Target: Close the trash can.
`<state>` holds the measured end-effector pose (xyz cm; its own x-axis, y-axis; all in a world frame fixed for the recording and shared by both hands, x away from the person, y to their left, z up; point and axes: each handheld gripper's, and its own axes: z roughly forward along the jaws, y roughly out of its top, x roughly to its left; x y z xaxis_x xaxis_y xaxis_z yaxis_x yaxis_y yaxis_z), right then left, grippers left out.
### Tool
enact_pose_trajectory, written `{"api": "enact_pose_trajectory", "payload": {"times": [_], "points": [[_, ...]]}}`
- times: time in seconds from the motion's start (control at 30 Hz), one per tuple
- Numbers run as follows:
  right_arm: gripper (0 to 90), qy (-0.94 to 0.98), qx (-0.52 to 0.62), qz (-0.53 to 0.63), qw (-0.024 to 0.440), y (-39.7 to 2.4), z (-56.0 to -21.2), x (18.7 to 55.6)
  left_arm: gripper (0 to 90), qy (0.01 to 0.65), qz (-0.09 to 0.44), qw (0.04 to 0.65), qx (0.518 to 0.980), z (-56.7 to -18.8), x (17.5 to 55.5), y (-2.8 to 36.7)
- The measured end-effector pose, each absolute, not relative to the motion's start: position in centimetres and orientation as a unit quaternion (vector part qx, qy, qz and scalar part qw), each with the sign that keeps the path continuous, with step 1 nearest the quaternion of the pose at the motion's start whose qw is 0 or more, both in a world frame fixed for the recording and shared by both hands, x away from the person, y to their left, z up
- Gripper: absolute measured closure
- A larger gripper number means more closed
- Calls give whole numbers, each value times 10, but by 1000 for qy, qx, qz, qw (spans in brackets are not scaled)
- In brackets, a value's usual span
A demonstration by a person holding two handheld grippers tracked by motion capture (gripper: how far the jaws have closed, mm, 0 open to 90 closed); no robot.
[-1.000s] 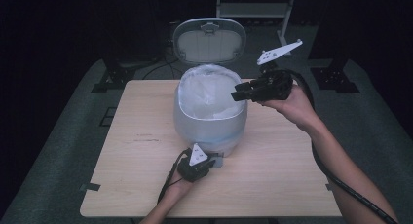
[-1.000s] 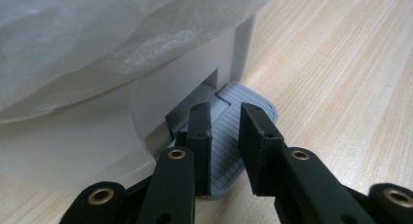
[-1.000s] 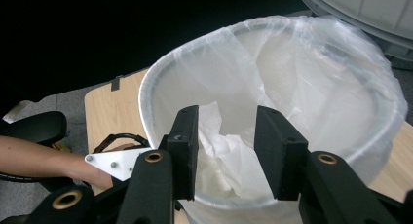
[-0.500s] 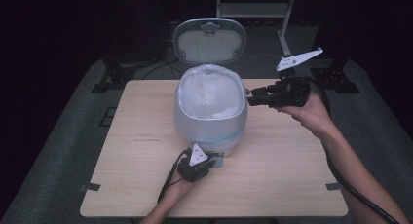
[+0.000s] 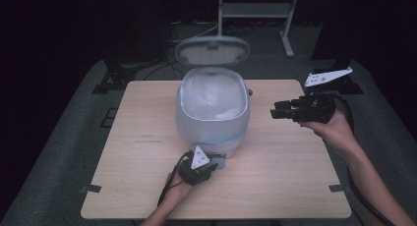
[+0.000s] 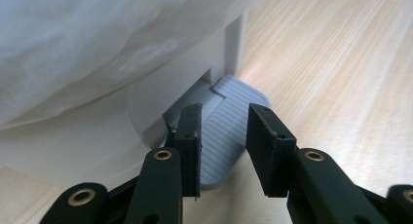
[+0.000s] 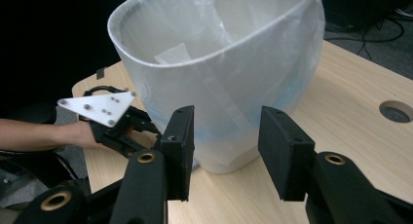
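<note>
your left claw (image 6: 224,136) sits low on the bench (image 5: 295,186) at the near foot of the pedal bin (image 5: 212,113), its jaws narrowly parted and just now opening; the grey ribbed pedal (image 6: 229,131) lies below and between the pads (image 6: 191,136), which stand clear of it on either side without pressing. in the high view the left claw (image 5: 209,163) points at the bin's base, with your hand (image 5: 179,186) behind it and its grey three-cornered plate on top.

the pedal juts from a slot in the bin's white base and rests close to the wooden surface. the bin stands upright near the middle of the bench, lined with a thin translucent bag (image 7: 214,53) folded over the rim; its lid (image 5: 212,51) is raised and stands behind the opening.

your right claw (image 5: 275,110) hangs above the bench to the right of the bin, apart from it, pointing level toward its side wall. its jaws are moderately parted and have just been opening, with nothing between them. from the right claw view the pads (image 7: 178,151) frame the lower wall of the bin, and the left claw with your hand shows farther off at the left.

a round hole (image 7: 395,111) is cut in the bench beyond the bin.
</note>
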<state>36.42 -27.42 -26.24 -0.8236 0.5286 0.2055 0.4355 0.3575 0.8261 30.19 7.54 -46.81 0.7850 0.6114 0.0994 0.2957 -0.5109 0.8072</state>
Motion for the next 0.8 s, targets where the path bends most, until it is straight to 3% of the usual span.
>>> {"api": "enact_pose_trajectory", "payload": {"times": [0.2,0.8], "points": [[563,821,298,485,53,-283,-272,359,636,241,198,415,854,-454,293,75],[549,820,313,476,56,-296,-303,346,517,260,201,413,849,-438,287,99]]}}
